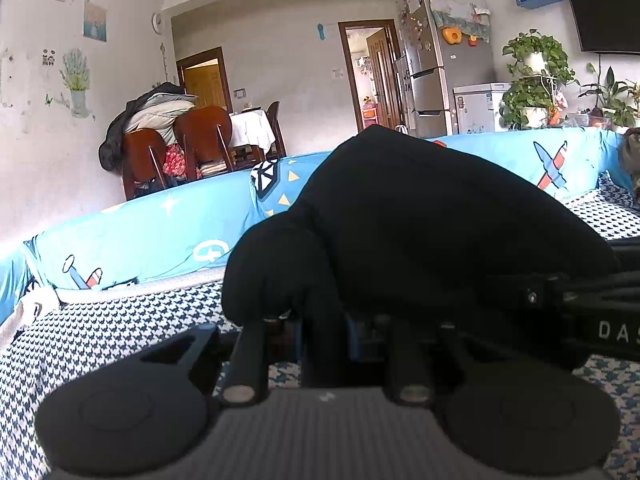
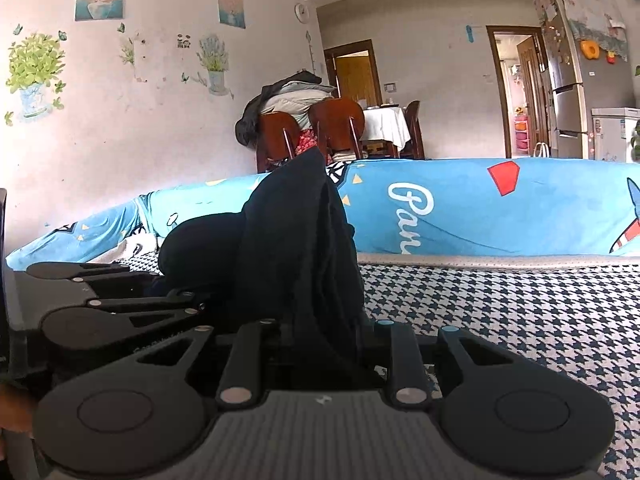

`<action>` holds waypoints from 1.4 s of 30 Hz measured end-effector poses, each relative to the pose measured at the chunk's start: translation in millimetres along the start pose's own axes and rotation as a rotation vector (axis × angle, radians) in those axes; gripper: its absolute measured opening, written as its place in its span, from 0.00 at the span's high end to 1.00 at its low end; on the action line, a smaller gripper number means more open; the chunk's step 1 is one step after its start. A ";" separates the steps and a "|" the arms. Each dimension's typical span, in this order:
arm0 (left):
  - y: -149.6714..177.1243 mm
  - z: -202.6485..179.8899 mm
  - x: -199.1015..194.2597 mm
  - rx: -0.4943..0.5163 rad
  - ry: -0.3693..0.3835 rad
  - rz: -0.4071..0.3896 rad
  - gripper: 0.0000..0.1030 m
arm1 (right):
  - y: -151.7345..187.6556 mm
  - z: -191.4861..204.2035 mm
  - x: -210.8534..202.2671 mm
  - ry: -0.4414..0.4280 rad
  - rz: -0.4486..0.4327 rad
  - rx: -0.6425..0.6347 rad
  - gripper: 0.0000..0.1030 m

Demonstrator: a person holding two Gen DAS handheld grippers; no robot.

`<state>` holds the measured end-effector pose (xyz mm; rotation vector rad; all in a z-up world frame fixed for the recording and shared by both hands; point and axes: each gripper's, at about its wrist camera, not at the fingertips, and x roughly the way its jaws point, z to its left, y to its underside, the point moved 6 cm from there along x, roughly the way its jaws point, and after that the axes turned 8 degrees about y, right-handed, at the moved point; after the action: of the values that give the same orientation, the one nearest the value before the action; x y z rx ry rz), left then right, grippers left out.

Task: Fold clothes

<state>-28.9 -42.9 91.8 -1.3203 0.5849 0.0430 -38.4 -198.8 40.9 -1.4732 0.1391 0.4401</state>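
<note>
Garment (image 1: 420,216) bunched, dark, low over sofa (image 2: 500,300) seat near back edge; left tongs (image 1: 320,320) and right tongs (image 2: 324,320) each clamped on it. Fold unfinished; stage unclear.

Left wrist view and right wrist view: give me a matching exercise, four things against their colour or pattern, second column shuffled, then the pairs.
Things:
1. garment
2. sofa backrest cover
3. seat cover
4. tablecloth

Colours or patterns:
A. white
B. navy and white houndstooth
C. black
D. light blue with cartoon prints

Pairs: 1-C, 2-D, 3-B, 4-A
</note>
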 end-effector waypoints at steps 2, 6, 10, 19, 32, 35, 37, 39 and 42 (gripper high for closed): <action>-3.4 -3.1 2.7 0.003 0.004 -0.006 0.82 | -1.8 -4.3 -0.7 0.011 -0.006 0.006 0.76; -12.2 -9.9 9.1 0.013 0.017 -0.024 0.82 | -5.4 -12.9 -2.2 0.034 -0.019 0.017 0.76; -21.5 -21.9 18.7 0.024 0.043 -0.041 0.82 | -9.6 -23.7 -3.4 0.064 -0.032 0.029 0.76; -45.7 -57.0 48.9 0.056 0.109 -0.082 0.82 | -23.3 -64.0 -3.8 0.178 -0.060 0.060 0.76; -68.3 -108.0 118.5 0.121 0.181 -0.090 0.82 | -36.0 -121.0 15.7 0.338 -0.049 0.148 0.76; -71.7 -119.4 134.7 0.140 0.197 -0.088 0.82 | -36.7 -135.7 22.3 0.373 -0.040 0.173 0.76; -74.1 -126.4 144.7 0.150 0.211 -0.085 0.82 | -37.6 -145.6 27.6 0.396 -0.034 0.179 0.76; -75.4 -134.6 155.4 0.159 0.224 -0.081 0.82 | -37.7 -154.5 32.7 0.415 -0.027 0.188 0.76; -76.0 -143.6 171.8 0.175 0.242 -0.075 0.82 | -34.3 -168.9 40.2 0.440 -0.002 0.211 0.76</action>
<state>90.7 -245.6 68.6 -1.1836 0.7265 -0.2280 40.4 -357.3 40.6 -1.3417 0.5180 0.0882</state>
